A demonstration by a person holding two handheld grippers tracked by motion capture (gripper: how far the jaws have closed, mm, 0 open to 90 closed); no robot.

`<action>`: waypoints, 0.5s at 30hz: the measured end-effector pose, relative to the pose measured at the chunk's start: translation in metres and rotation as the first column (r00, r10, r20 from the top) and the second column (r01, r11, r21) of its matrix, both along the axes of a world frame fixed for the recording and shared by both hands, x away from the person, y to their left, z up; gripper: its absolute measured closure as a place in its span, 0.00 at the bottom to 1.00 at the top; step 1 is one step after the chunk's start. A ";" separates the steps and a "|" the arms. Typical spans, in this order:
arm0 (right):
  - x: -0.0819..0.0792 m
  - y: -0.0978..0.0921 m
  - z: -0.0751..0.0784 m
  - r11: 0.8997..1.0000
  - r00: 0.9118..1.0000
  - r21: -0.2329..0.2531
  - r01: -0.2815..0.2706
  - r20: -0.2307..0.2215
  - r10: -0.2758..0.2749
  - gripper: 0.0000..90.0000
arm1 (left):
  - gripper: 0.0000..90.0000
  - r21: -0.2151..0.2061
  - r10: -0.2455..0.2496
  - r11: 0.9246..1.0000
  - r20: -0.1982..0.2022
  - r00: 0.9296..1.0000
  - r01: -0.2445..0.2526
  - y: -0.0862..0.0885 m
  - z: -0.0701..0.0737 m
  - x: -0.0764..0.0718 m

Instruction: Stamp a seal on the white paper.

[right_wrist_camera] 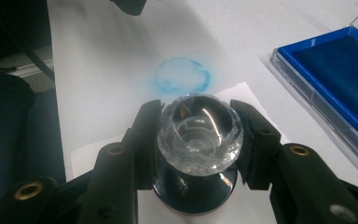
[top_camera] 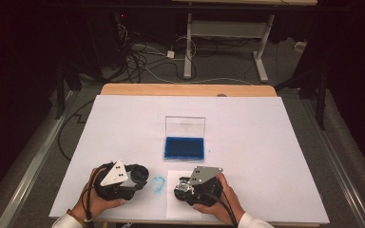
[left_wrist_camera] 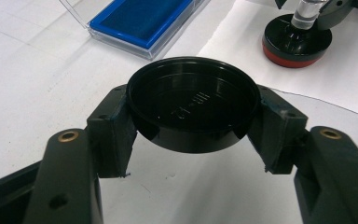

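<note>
I had the white paper-covered table [top_camera: 266,142] under me w/ the open blue ink pad in its clear plastic case [top_camera: 184,147] at centre. Right gripper [top_camera: 184,186] was closed on the round black stamp w/ clear faceted knob [right_wrist_camera: 199,135], near edge, on a white paper sheet [top_camera: 173,209]; I judged it should press straight down, no rocking. Left gripper [top_camera: 140,175] was clamped on the round black plastic cap [left_wrist_camera: 193,109], just left of a faint blue ring print [top_camera: 157,184].

Bright table, dark surroundings, soft focus
</note>
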State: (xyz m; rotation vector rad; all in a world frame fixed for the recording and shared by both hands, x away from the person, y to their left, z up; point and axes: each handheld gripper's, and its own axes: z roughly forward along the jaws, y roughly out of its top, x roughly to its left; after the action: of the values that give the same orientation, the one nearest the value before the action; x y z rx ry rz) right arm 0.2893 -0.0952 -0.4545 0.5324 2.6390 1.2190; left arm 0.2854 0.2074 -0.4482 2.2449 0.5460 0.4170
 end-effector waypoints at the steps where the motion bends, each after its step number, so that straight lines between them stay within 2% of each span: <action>1: 0.000 0.000 0.000 1.000 1.000 0.002 0.001 -0.004 -0.001 0.63 | 0.41 0.000 0.000 1.000 0.000 1.000 0.000 0.000 0.000 0.000; 7: -0.001 0.001 0.001 1.000 1.000 -0.011 0.007 0.005 -0.007 0.63 | 0.41 0.004 -0.003 1.000 -0.003 1.000 0.003 -0.001 -0.001 0.001; 11: 0.001 0.001 0.004 1.000 1.000 -0.010 0.008 -0.008 -0.008 0.63 | 0.41 -0.001 -0.001 1.000 0.002 1.000 0.001 0.000 0.000 0.001; 15: 0.001 -0.004 0.016 0.999 1.000 0.044 0.020 -0.004 -0.020 0.63 | 0.41 0.000 0.001 1.000 0.002 1.000 -0.001 0.001 0.000 0.002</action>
State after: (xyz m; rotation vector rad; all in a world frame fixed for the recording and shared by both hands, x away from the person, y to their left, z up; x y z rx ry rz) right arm 0.2902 -0.0987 -0.4387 0.5670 2.6082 1.2746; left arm 0.2874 0.2080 -0.4481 2.2440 0.5460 0.4201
